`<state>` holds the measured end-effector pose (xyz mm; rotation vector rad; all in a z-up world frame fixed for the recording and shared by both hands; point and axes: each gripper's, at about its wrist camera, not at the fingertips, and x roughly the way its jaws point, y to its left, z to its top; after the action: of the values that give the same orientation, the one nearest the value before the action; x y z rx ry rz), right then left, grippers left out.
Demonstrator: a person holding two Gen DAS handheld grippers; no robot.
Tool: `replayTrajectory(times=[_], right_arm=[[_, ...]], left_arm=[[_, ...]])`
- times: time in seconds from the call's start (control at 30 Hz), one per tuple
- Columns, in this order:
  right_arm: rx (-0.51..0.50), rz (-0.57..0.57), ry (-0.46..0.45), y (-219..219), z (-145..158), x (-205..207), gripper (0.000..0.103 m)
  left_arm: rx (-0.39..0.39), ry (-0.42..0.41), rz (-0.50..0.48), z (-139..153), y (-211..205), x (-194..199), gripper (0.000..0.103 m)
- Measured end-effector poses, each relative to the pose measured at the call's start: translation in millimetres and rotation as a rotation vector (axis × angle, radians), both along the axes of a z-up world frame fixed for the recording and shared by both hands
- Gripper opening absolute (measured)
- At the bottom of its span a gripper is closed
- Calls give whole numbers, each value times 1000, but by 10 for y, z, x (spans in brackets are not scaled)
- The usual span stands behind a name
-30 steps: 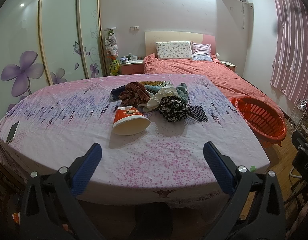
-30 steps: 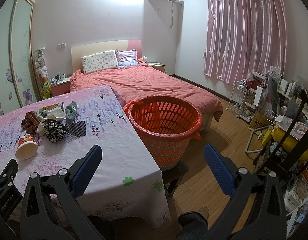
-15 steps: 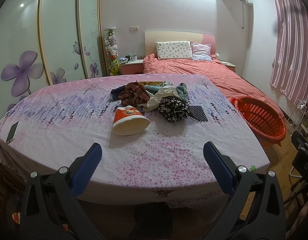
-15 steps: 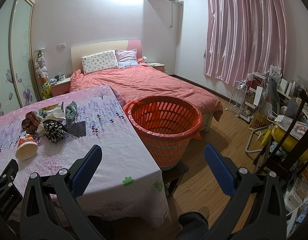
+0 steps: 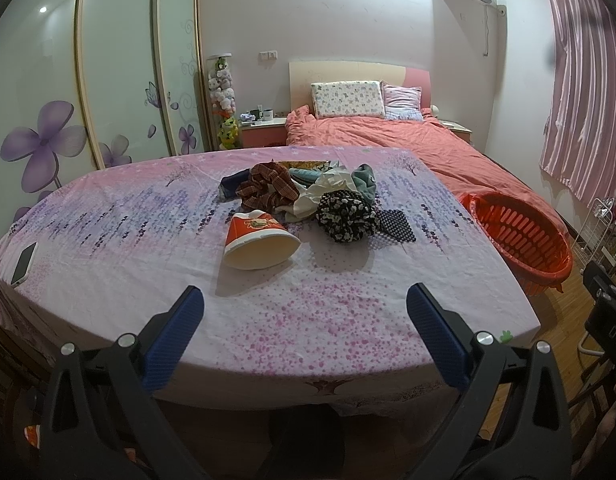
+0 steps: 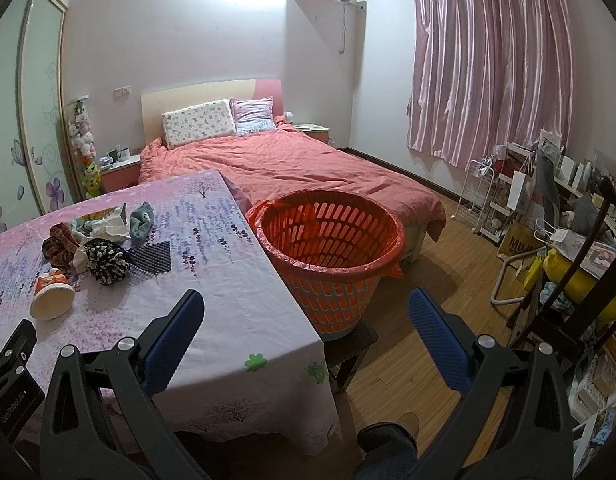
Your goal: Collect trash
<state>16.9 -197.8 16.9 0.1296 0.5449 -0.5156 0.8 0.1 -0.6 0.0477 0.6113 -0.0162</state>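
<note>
1. The left gripper [image 5: 302, 312] sits at the bottom centre of the left wrist view, its blue-padded jaws spread wide with nothing between them, above the near edge of the tabletop [image 5: 108, 280].
2. The right gripper [image 6: 304, 316] fills the bottom of the right wrist view, jaws likewise wide apart and empty; one finger lies over the tabletop corner, the other over the wooden floor [image 6: 439, 280].
3. A red and white paper cup [image 5: 260, 240] lies on its side in the middle of the left wrist view, its mouth turned toward the camera.
4. Just behind the cup is a heap of trash: a plaid cloth [image 5: 268, 188], crumpled white paper [image 5: 327, 188], a black floral bundle [image 5: 345, 218] and a dark mesh piece [image 5: 395, 226] flat on the cloth to its right.
5. An orange basket [image 6: 327, 248] lined with a red bag stands on a low stool just beside the tabletop's right edge, centre of the right wrist view, apparently empty.
6. A phone [image 5: 24, 262] rests at the far left edge of the tabletop.
7. A bed [image 6: 308, 164] with a salmon cover occupies the upper middle, behind the tabletop.
</note>
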Motion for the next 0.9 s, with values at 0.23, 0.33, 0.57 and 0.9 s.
replayTrajectory(times=[0.23, 0.33, 0.57, 0.9], right_arm=[[-11, 15, 7, 9, -49, 71, 101], [-10, 40, 15, 49, -96, 145, 101], [32, 158, 67, 156, -280, 544, 101], [204, 316, 135, 240, -509, 1294, 81]], left_arm=[[-14, 20, 5, -37, 31, 126, 99], [-43, 42, 26, -106, 215, 266, 99], [-87, 88, 111, -248, 718, 633, 99], [-163, 183, 85, -458, 918, 1408, 99]])
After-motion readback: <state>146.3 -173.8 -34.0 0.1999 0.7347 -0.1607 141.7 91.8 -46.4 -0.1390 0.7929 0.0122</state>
